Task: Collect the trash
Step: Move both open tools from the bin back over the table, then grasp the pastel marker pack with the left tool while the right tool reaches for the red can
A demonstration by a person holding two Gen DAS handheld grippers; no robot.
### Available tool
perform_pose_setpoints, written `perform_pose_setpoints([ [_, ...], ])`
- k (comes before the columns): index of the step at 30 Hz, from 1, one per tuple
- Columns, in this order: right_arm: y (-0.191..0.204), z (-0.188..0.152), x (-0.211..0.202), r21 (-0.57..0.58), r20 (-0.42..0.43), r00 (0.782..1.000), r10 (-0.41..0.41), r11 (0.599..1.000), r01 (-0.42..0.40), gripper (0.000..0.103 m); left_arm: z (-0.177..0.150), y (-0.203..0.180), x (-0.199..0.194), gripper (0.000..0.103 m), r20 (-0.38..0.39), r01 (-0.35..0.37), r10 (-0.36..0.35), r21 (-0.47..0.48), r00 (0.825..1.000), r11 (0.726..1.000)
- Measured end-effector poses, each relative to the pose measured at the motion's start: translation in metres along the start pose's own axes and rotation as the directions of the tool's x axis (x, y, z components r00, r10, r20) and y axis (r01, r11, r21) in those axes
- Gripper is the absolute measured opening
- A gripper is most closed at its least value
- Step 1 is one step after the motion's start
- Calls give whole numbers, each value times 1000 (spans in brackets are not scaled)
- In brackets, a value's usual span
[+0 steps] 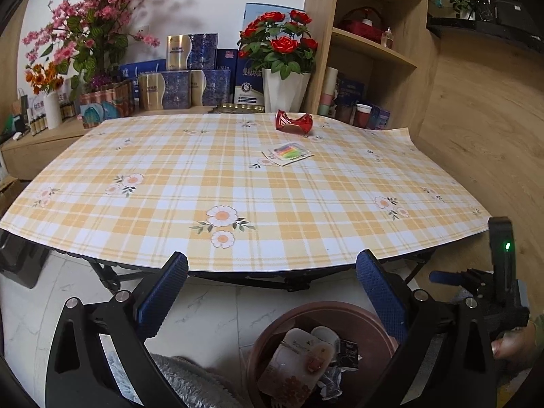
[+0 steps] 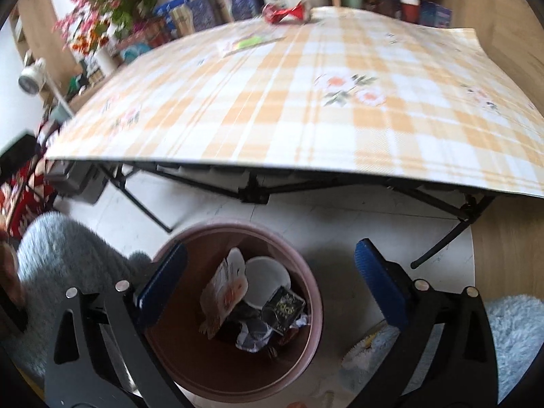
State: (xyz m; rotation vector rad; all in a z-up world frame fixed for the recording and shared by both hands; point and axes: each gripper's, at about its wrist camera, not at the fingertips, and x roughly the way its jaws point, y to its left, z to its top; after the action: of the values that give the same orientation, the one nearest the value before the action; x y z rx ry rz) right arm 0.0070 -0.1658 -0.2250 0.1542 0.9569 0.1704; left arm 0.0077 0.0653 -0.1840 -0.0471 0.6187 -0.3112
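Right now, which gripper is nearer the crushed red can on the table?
Left. The left gripper hangs at the table's near edge, facing the crushed red can across the cloth. The right gripper sits lower, over the trash bin, jaws open and empty.

You had a tablecloth of orange-and-white plaid, printed with white flowers with orange centres and green leaves. On it lay a crushed can, glossy red, and nearer than the can a white card striped pink, orange, yellow and green. Below the cloth's near edge, the bin showed reddish brown inside with a paler pink rim. Your gripper pads were dark blue, dotted.
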Motion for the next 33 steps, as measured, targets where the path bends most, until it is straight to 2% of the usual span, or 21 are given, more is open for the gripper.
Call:
perform_pose_setpoints([
  [11, -23, 15, -22, 134, 126, 991, -36, 991, 19, 97, 1, -7, 11, 97, -27, 12, -12, 15, 1000, 1000],
  [17, -22, 19, -19, 112, 139, 990, 1, 994, -16, 97, 2, -6, 15, 97, -29, 26, -25, 9, 999, 1000],
  [21, -18, 30, -25, 63, 179, 984, 13, 998, -25, 97, 10, 1, 23, 97, -50, 83, -84, -33, 995, 996],
  [25, -22, 56, -25, -2, 185, 983, 0, 1000, 0, 97, 35, 5, 48, 97, -74, 126, -126, 4, 989, 992],
  [29, -38, 90, -15, 21, 153, 987, -44, 999, 41, 97, 79, 4, 89, 97, -93, 193, -189, 41, 978, 980],
  [31, -49, 103, -12, 46, 166, 985, -53, 998, 46, 97, 103, 2, 117, 92, -111, 259, -252, 49, 961, 965],
  [33, -63, 122, -10, 78, 194, 980, -55, 996, 40, 97, 127, -3, 154, 78, -158, 298, -282, 87, 946, 951],
])
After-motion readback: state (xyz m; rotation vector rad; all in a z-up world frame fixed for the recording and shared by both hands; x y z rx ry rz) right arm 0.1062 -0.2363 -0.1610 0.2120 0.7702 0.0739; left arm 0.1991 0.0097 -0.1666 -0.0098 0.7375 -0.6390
